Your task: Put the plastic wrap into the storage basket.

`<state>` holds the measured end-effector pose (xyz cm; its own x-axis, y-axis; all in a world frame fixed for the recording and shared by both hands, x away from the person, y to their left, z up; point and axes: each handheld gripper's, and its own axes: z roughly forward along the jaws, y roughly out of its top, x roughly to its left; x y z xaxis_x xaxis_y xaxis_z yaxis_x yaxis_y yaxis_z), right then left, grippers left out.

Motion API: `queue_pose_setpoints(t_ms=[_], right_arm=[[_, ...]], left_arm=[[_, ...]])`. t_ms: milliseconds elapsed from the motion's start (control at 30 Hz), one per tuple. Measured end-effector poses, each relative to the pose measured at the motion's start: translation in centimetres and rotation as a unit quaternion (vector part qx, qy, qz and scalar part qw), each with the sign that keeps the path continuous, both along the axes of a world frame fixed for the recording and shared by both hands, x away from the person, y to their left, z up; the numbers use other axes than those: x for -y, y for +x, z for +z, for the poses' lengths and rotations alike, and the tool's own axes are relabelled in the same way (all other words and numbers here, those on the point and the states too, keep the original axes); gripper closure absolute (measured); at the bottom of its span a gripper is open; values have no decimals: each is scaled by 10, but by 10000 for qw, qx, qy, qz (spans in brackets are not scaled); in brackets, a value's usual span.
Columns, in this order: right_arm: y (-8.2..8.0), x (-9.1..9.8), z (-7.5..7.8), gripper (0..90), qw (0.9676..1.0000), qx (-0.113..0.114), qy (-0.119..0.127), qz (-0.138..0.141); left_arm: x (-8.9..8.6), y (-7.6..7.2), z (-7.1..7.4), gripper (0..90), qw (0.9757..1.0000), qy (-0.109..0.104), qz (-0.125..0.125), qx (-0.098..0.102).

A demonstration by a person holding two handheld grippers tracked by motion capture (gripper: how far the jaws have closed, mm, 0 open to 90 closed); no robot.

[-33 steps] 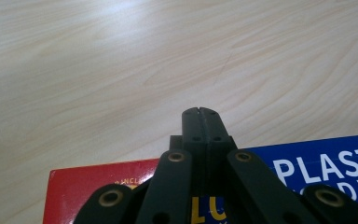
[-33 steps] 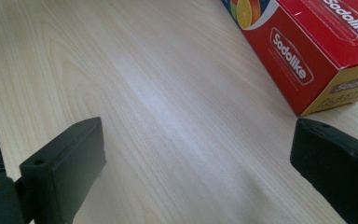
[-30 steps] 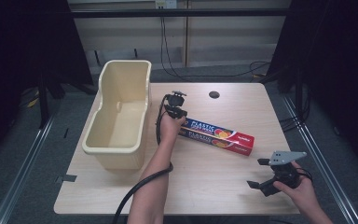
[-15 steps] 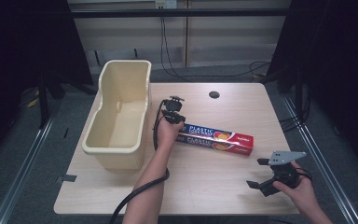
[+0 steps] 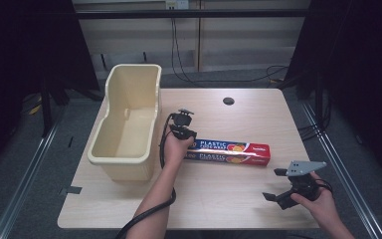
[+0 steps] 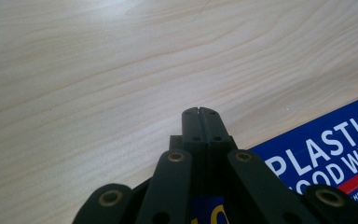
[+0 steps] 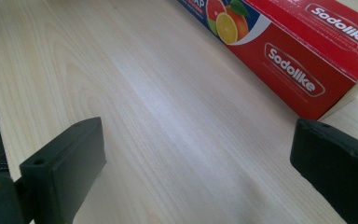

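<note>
A long blue and red plastic food wrap box [image 5: 231, 151] lies across the middle of the wooden table [image 5: 238, 209]. My left gripper [image 5: 183, 119] is over the box's left end, its jaws shut tip to tip with nothing between the tips. In the left gripper view the left gripper [image 6: 199, 112] points at bare wood, and the box [image 6: 326, 154] runs under it to the right. My right gripper [image 5: 274, 184] stands open near the front right corner, apart from the box. The right gripper view has the right gripper [image 7: 196, 158] wide open, with the box's red end [image 7: 307, 60] ahead.
A deep cream plastic tub [image 5: 124, 169] stands along the table's left side, close to my left hand. A dark round cable hole [image 5: 228, 101] sits near the table's far edge. A black cable [image 5: 149, 211] trails along the left forearm.
My left gripper has drawn back toward the person. The box's left end came with it, so the box lies more level across the table. The right gripper has stayed put.
</note>
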<state>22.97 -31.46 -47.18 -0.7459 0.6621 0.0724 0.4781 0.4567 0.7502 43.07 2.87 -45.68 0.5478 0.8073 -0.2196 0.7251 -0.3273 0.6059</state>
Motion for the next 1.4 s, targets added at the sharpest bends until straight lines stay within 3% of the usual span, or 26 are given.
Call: queue_pose_setpoints(t_ms=[300, 633, 700, 1400], right_arm=[[0, 0, 0, 31, 10000, 28, 10, 24], [0, -2, 0, 31, 10000, 15, 12, 49], [0, -2, 0, 31, 10000, -5, 11, 38], [1, -4, 0, 31, 10000, 5, -4, 47]], left_arm=[[-3, -14, 1, 900, 9996, 36, -259, -59], [-2, -31, 2, 900, 9985, -84, -527, -102], [-5, -34, 1, 900, 9982, -198, -534, -178], [-14, -69, -4, 891, 9918, -330, -1186, -337]])
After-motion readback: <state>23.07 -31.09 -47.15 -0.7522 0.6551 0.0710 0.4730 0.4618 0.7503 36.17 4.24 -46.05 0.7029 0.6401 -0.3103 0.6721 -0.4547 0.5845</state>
